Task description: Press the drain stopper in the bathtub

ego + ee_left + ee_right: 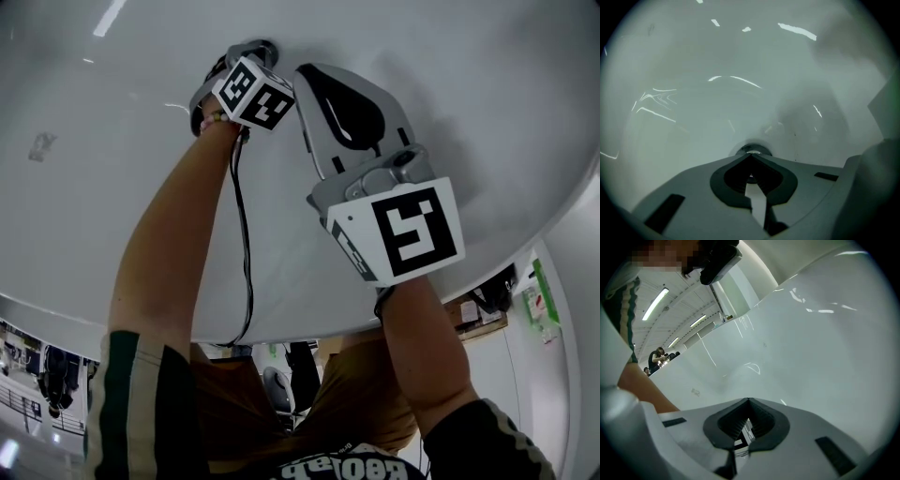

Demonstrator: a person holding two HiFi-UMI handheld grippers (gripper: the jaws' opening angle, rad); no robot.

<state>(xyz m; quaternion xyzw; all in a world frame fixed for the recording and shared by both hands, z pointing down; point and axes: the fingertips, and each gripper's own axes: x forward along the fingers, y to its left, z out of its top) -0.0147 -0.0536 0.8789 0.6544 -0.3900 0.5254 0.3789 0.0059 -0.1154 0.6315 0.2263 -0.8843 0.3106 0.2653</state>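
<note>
**Left gripper's closed tips at the drain stopper**

The drain stopper (752,150) sits in the floor of the white bathtub (487,112), a dark metal ring with a bright centre. In the left gripper view it lies just past the tips of the left gripper (750,157). That gripper's jaws are pressed together with nothing between them. Whether the tips actually touch the stopper cannot be told, as the jaws cover its near half.

In the head view the left forearm (164,244) is bare and stretched out straight and far into the tub. A black cable (244,234) runs beside it. The left marker cube (253,92) hides most of the left gripper, and only a dark arc of the stopper shows past it.

The right gripper (748,400) hangs nearer the person, to the right of the left one and apart from it. Its jaws are likewise closed and empty, pointing the same way. The right marker cube (403,230) covers the hand, and the right forearm (427,347) rises short and bent behind it.
</note>
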